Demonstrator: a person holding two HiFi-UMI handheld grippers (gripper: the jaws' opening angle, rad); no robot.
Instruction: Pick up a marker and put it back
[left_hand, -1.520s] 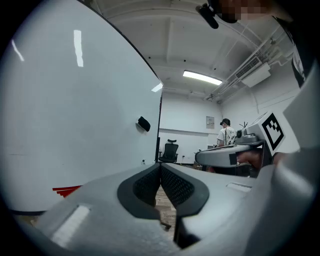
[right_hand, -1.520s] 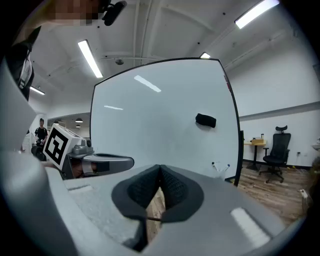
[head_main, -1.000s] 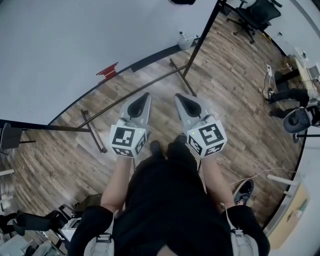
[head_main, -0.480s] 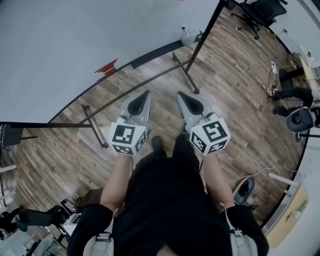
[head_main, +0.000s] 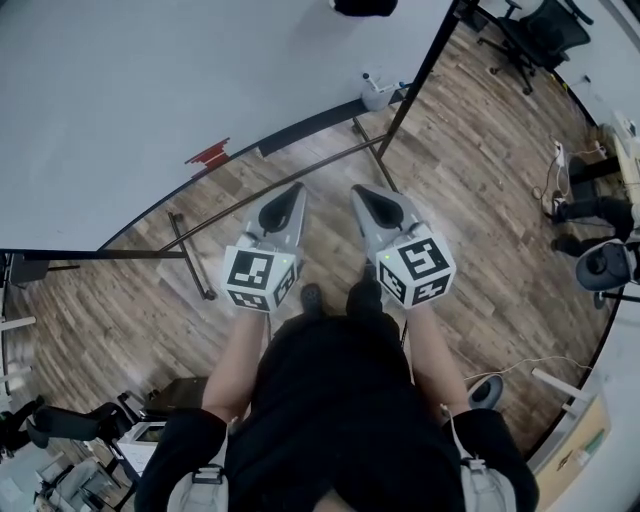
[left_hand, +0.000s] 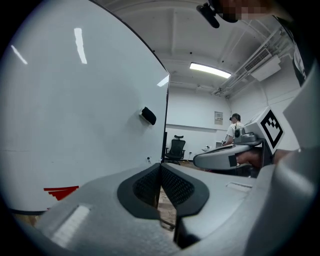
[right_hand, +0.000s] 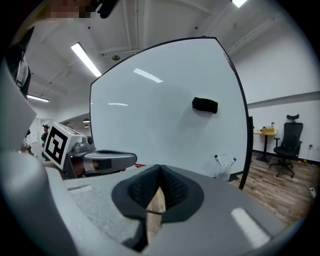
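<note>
Left tool (head_main: 293, 191) parallel beside right tool (head_main: 360, 193)

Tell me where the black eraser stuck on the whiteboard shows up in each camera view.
Head view: black eraser at the very top edge, slightly right of centre, partly cut off.
Left gripper view: near the middle, just left of the board's edge.
Right gripper view: upper right of centre.
Shared landmark: the whiteboard's black frame, to the right of the eraser in every view.
</note>
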